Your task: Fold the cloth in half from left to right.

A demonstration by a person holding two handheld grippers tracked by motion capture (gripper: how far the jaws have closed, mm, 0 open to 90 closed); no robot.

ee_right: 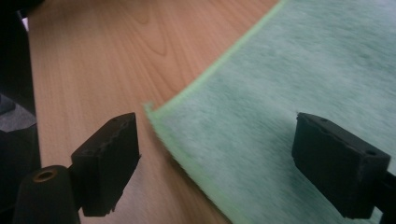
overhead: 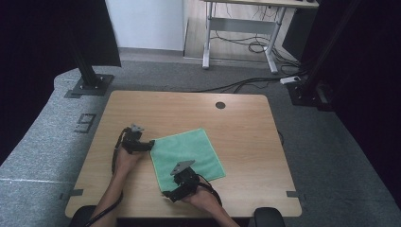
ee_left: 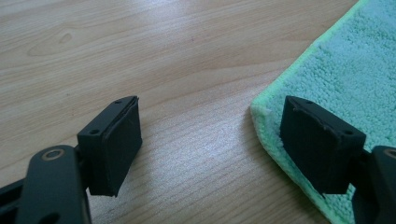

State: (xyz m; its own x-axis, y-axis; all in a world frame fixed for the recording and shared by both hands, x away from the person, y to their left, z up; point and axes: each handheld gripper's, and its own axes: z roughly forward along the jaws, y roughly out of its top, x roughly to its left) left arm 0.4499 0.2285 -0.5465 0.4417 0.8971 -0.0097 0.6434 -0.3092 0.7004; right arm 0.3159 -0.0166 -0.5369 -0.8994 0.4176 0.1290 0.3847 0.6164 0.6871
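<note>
We see a wooden table point(overhead: 246, 137) with a green microfibre cloth point(overhead: 189, 153) spread flat near its front middle, turned a little askew. We judge the cloth light, soft and limp; it will sag and fold when lifted, so corners and hemmed edges are the places to take hold. Our left gripper point(overhead: 150, 145) sits at the cloth's left corner, jaws apart, one pad over the hem point(ee_left: 261, 121) and one over bare wood. Our right gripper point(overhead: 166, 196) straddles the near corner point(ee_right: 152, 109), jaws likewise apart, nothing pinched. We find no brand, label or readable writing on the cloth.
</note>
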